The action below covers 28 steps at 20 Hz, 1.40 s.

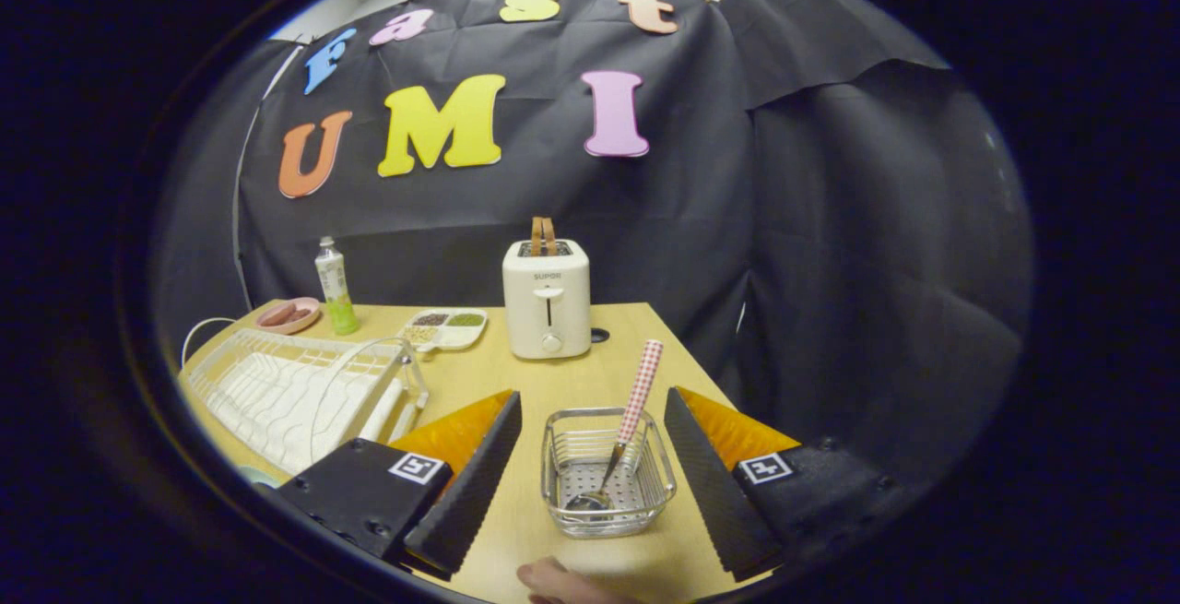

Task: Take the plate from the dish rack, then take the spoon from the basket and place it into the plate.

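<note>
A small wire basket (606, 475) stands on the wooden table (516, 383) between my two fingers. In it leans a spoon (622, 438), bowl down on the basket floor, its checked pink handle sticking up and away. My gripper (590, 470) is open, one finger on each side of the basket, touching nothing. A white dish rack (295, 387) lies beyond the left finger. At that finger's outer side a pale rim (251, 475) peeks out, perhaps the plate; I cannot tell for sure.
A white toaster (547, 298) with toast stands beyond the basket. Further left are a divided snack tray (445, 328), a green bottle (335, 288) and a pink dish (289, 314). A person's fingertip (558, 581) rests on the table just before the basket.
</note>
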Motion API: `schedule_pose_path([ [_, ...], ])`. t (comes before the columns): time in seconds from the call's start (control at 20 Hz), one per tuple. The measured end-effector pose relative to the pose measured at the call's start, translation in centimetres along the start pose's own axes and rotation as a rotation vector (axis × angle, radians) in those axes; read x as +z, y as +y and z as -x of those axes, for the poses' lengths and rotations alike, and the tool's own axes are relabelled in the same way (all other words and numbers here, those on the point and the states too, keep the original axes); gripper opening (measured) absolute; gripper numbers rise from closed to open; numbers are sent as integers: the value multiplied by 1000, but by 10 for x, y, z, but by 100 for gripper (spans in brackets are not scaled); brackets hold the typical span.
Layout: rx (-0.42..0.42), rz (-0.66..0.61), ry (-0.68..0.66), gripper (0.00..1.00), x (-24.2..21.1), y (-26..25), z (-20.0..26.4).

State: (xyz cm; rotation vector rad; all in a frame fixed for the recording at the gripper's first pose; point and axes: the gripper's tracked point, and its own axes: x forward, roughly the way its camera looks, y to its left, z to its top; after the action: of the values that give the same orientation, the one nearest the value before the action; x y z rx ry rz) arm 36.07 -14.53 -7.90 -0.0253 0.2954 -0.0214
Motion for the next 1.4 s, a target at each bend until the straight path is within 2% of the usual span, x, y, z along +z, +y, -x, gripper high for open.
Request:
schedule_pose_path([
  [0.15, 14, -33, 42, 100, 4, -9, -30],
  [0.2, -4, -52, 58, 87, 4, -16, -42],
  [0.35, 26, -136, 109, 48, 2, -19, -67],
  [0.4, 86, -167, 129, 35, 0, -12, -65],
  [0.45, 94, -177, 124, 22, 1, -9, -63],
  [0.5, 79, -164, 107, 17, 4, -12, -64],
  [0.75, 38, -107, -61, 16, 51, -18, -26],
  [0.95, 48, -100, -145, 16, 100, -1, 17],
  [1.1, 72, -106, -198, 16, 133, 15, 63],
  [1.25, 21, -142, -281, 16, 161, 28, 115],
  [1.4, 24, -144, -348, 16, 168, 68, 168],
])
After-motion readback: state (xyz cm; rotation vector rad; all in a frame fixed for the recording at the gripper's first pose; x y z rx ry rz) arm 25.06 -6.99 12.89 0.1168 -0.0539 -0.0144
